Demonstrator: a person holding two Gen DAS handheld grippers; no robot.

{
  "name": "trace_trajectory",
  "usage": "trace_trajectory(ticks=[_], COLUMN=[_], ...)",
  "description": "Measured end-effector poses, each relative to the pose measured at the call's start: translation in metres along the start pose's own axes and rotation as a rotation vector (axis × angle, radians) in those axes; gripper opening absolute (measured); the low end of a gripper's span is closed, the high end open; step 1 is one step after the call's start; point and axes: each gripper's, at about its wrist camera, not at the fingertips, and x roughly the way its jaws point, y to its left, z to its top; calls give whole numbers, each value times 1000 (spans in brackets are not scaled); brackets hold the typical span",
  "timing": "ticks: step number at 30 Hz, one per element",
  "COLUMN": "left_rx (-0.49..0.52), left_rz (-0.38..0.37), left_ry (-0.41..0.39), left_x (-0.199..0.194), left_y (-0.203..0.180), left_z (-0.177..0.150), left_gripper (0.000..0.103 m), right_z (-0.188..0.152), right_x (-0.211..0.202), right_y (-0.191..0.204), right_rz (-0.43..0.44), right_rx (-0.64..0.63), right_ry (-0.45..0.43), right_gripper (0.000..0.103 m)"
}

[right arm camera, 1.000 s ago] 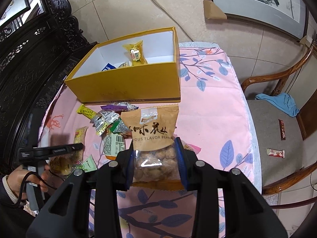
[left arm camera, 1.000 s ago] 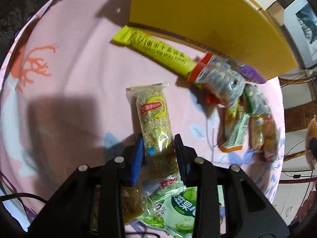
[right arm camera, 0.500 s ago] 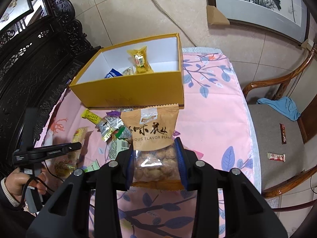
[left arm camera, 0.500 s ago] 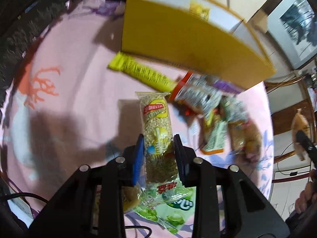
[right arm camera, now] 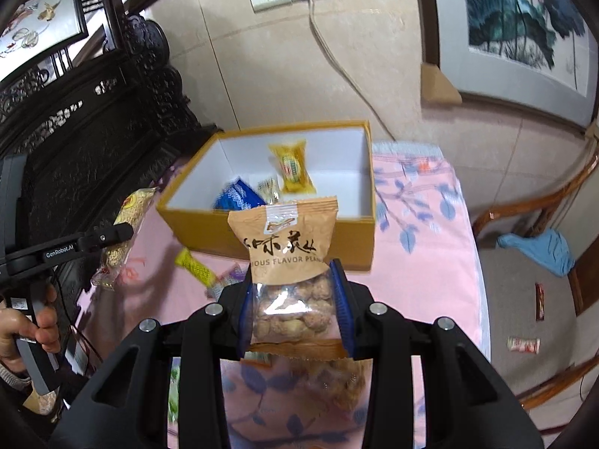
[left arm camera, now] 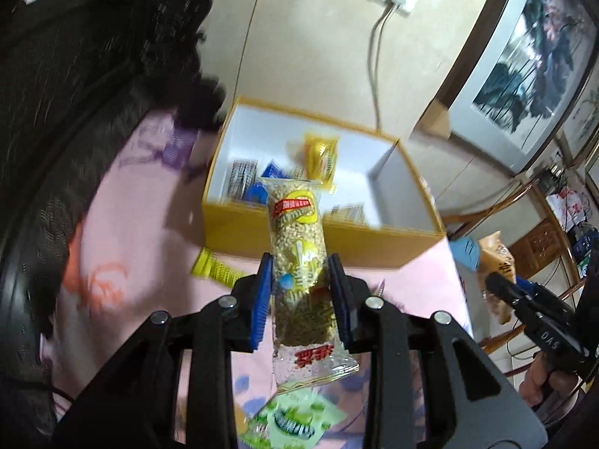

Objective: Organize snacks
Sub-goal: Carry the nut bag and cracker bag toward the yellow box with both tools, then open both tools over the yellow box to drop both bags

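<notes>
My left gripper (left arm camera: 299,292) is shut on a clear grain-bar packet (left arm camera: 297,247) and holds it upright in the air before the open yellow box (left arm camera: 322,239). My right gripper (right arm camera: 294,299) is shut on a brown peanut bag (right arm camera: 286,239), lifted in front of the same box (right arm camera: 202,224). The box holds a yellow packet (right arm camera: 292,166), a blue packet (right arm camera: 236,196) and other small snacks. The left gripper with its packet (right arm camera: 127,224) shows at the left of the right wrist view.
A yellow stick packet (right arm camera: 196,267) and a purple wrapper (right arm camera: 232,275) lie on the pink tablecloth (right arm camera: 430,262) before the box. A green packet (left arm camera: 295,419) lies under my left gripper. A wooden chair (right arm camera: 543,262) with a blue cloth stands at the right. Dark carved furniture is at the left.
My left gripper closed on the grain-bar packet, lifted it off the cloth and tilted up toward the box. My right gripper moved closer to the box with the peanut bag.
</notes>
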Motion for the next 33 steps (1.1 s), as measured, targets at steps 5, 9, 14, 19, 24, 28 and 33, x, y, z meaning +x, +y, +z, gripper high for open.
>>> trace_trajectory(ticks=[5,9,14,19,24,28,33], left_rx=[28,47,5,-6,0,10,35], left_rz=[-15,-24,83,87,91,100,118], left_ry=[-74,-136,-121,-160,-131,-122,-110], left_x=[0,7,44,34,31,25,17], left_y=[-13,-23,-21,-19,-21,-25,-30], left_z=[37,71,101,92,77,68,59], left_gripper=[30,30,93,95,95,95,95], right_z=[39,72,103,93,82,79,74], right_x=[7,19,75,75,72,62,48], right_y=[5,8,6,6,5,9,13], right_rz=[9,4,-101,-111,-95,-88,-78], right_rx=[-39,-71,-73,-56,-40,-36,-42], right_ry=[-81,-143,-44,-42,-19,-28,-45], right_gripper=[37,37,78,99,99,99,99])
